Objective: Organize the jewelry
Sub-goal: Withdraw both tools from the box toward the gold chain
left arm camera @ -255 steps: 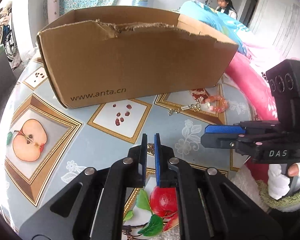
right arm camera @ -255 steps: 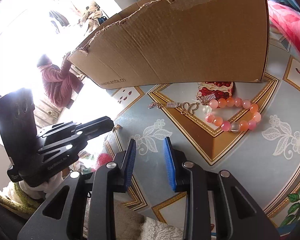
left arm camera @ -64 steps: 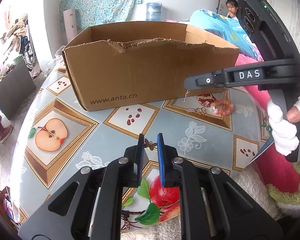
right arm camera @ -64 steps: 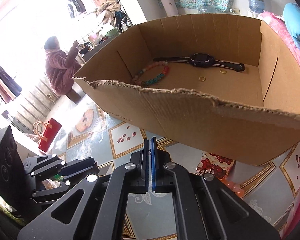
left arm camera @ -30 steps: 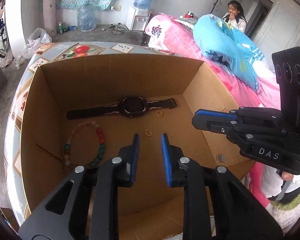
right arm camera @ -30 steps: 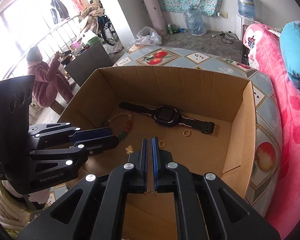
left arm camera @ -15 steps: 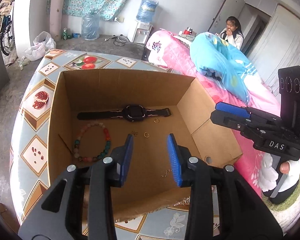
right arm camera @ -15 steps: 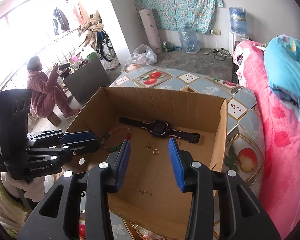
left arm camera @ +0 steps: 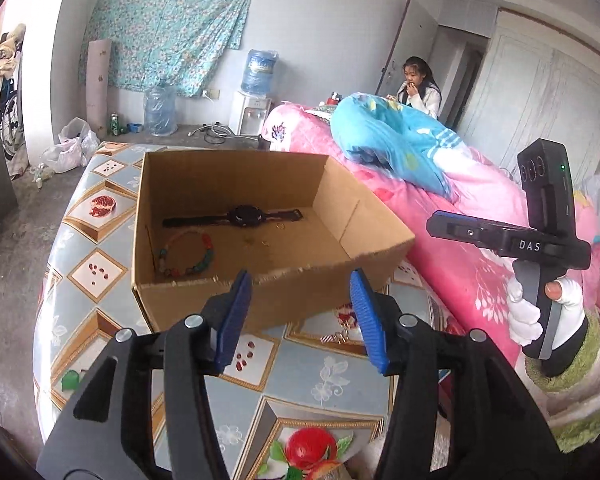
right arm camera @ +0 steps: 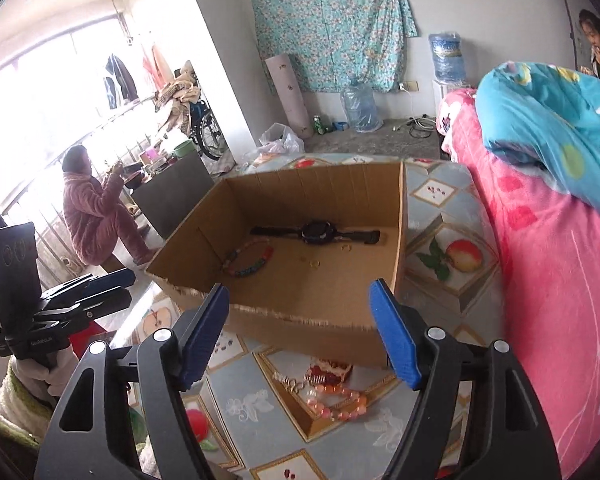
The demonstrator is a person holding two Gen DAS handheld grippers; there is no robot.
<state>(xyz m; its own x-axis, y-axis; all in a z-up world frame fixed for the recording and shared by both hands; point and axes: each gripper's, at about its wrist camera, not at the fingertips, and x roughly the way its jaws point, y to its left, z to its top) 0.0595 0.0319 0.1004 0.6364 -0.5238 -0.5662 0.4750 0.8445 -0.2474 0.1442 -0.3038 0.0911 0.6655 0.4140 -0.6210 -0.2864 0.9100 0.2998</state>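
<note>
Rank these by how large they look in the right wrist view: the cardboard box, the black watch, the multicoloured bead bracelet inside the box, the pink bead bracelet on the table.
1. cardboard box
2. black watch
3. pink bead bracelet and multicoloured bead bracelet: they look alike, and the pink one lies nearer the camera, so unranked.

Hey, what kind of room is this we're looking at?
Most likely a lived-in bedroom at home: a bed with a pink floral blanket and a blue quilt, a water dispenser by the wall, and a cardboard box on a fruit-patterned table.
</note>
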